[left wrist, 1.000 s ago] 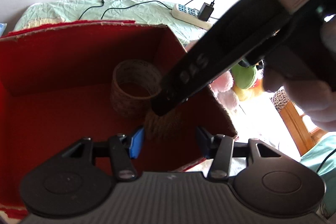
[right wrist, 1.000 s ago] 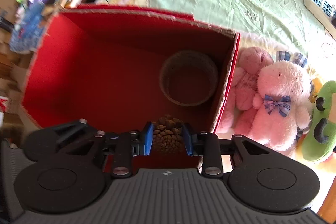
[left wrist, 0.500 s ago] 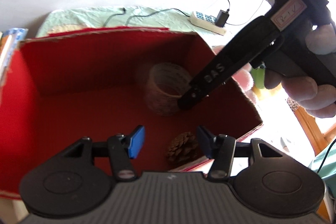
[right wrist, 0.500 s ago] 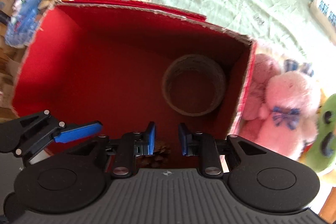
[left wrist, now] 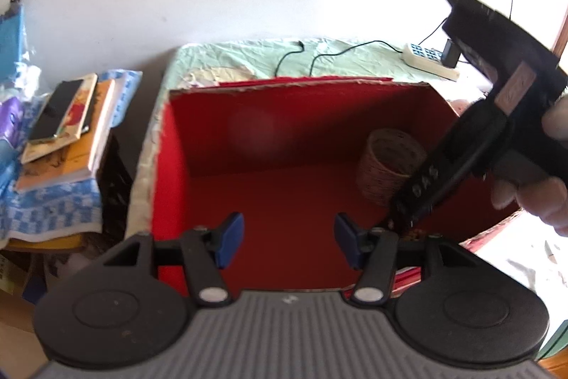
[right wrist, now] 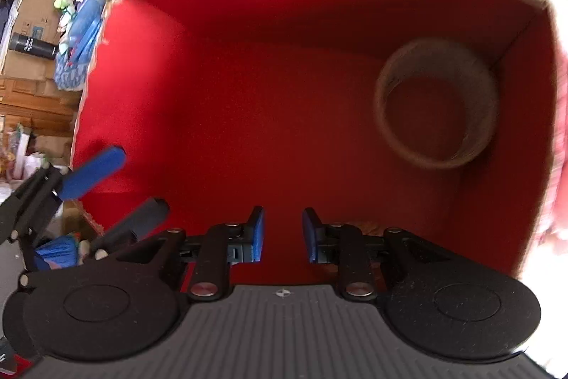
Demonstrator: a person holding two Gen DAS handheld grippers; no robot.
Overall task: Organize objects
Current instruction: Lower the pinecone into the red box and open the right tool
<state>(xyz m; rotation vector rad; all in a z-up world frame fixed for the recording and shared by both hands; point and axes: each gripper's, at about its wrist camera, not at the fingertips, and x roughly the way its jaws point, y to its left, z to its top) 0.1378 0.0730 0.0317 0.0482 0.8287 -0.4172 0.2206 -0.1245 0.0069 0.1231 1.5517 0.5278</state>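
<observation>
Tongs (right wrist: pixel 282 233) empty, red box (right wrist: pixel 248 102), basket (right wrist: pixel 436 105)

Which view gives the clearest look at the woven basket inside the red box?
The left wrist view: the woven basket stands upright in sharp focus in the red box's far right corner, its patterned side visible, though the right gripper covers its right edge. The right wrist view looks down into its empty opening, but motion-blurred.
</observation>
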